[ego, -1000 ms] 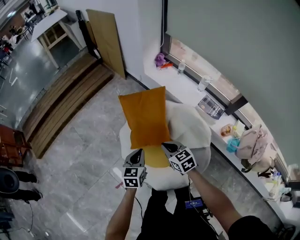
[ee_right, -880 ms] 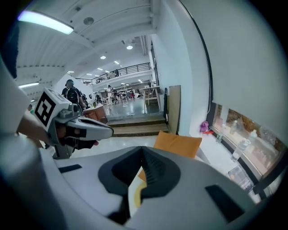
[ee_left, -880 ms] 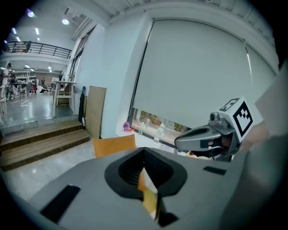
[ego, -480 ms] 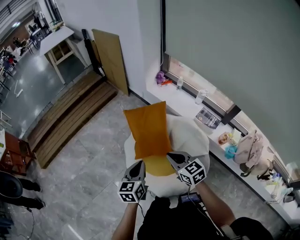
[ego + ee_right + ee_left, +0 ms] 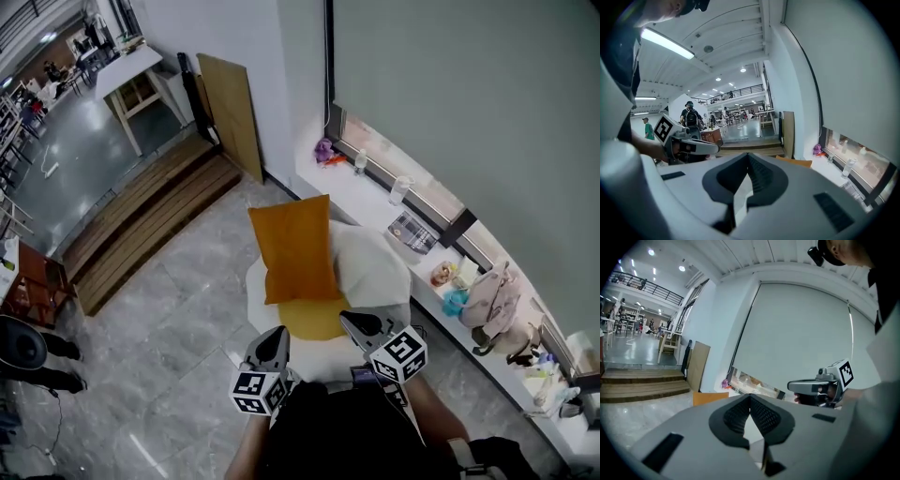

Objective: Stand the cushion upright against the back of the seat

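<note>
An orange cushion stands upright on the white seat, leaning on its puffy white back. A yellow seat pad lies below it. My left gripper and right gripper hover side by side in front of the seat, apart from the cushion. Both are shut with nothing between the jaws. In the left gripper view the shut left gripper points over the cushion's top edge, with the right gripper beside it. The right gripper view shows the right gripper, a cushion corner and the left gripper.
A long white window sill behind the seat carries bottles, a tray and bags. A wooden board leans on the wall, with wooden steps beside it. A person's feet stand at the far left on the grey tiled floor.
Both grippers have drawn back from the cushion's lower edge toward the person and risen. The cushion stays standing against the seat back.
</note>
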Available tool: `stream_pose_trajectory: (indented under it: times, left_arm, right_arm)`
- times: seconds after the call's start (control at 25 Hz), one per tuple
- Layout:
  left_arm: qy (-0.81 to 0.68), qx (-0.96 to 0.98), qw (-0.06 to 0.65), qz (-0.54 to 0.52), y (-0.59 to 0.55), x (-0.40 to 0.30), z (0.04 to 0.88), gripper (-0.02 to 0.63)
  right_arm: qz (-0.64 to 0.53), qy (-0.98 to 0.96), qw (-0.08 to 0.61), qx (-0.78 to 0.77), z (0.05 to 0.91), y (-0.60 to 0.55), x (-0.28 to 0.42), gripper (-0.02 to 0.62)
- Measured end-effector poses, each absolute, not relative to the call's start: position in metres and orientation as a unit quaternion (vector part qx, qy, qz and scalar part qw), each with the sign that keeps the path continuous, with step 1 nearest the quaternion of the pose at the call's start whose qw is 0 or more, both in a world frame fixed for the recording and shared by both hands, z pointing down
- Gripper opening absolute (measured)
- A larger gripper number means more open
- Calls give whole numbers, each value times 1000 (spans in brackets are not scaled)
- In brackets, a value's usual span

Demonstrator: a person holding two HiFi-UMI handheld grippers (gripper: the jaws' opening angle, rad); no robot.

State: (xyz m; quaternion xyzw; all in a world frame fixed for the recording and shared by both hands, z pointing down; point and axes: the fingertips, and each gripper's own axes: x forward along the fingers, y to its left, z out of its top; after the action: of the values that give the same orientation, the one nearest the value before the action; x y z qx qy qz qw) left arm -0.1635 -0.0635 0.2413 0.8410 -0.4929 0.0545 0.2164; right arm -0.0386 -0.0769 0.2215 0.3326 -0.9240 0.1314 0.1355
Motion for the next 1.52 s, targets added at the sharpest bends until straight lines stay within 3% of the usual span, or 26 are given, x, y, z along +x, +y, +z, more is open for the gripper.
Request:
stream_pose_trajectory:
  times: [0.84,1.52]
  left_arm:
    - [-527,825,203,38,89,-19,215,12]
    - [-543,809,221,45,152,-24,221,13]
  right_arm:
    - [114,-947,96,285,211,71,110,17]
    - [165,-943,93,274,221,124,110,17]
